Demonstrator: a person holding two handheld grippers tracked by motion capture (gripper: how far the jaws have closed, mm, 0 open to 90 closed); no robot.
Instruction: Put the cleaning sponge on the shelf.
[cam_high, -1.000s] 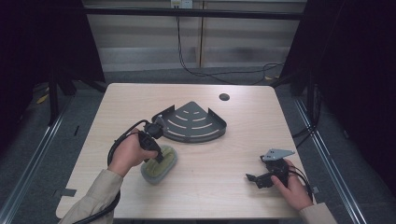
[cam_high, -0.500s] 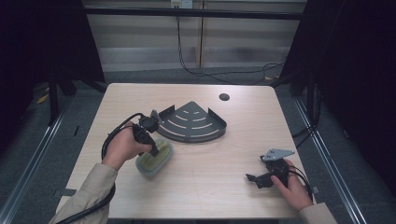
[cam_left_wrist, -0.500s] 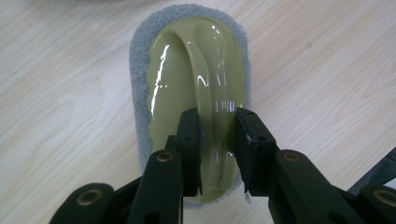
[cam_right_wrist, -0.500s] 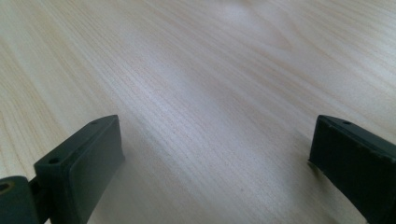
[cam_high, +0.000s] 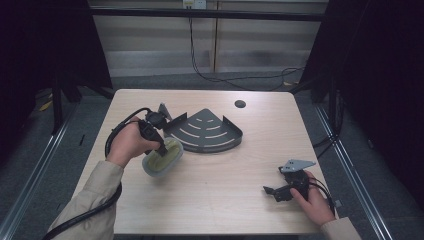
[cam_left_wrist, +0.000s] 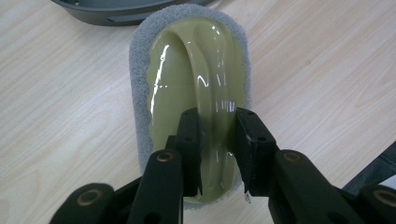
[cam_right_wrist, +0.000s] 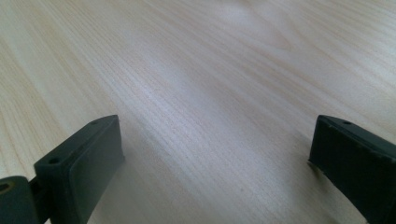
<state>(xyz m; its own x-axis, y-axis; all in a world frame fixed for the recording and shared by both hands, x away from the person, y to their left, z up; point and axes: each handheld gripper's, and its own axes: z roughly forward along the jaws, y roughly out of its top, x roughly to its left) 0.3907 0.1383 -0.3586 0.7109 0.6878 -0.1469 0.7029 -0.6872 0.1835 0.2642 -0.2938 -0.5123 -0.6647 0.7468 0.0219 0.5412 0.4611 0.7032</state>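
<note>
I work in what looks like a lab recording booth, not a home or kitchen: my pale wooden table (cam_high: 210, 200) stands alone on a grey floor (cam_high: 70, 150), hemmed in by dark curtains (cam_high: 380, 75) on both sides. Metal rails (cam_high: 45, 155) run along the floor beside it, and black cables (cam_high: 220, 75) hang down a plain panelled wall (cam_high: 150, 45) behind and trail across the ground. A thick cable (cam_high: 85, 215) also runs from the tool in my hand, and the table has a round cable port (cam_high: 240, 104) at its far edge.
</note>
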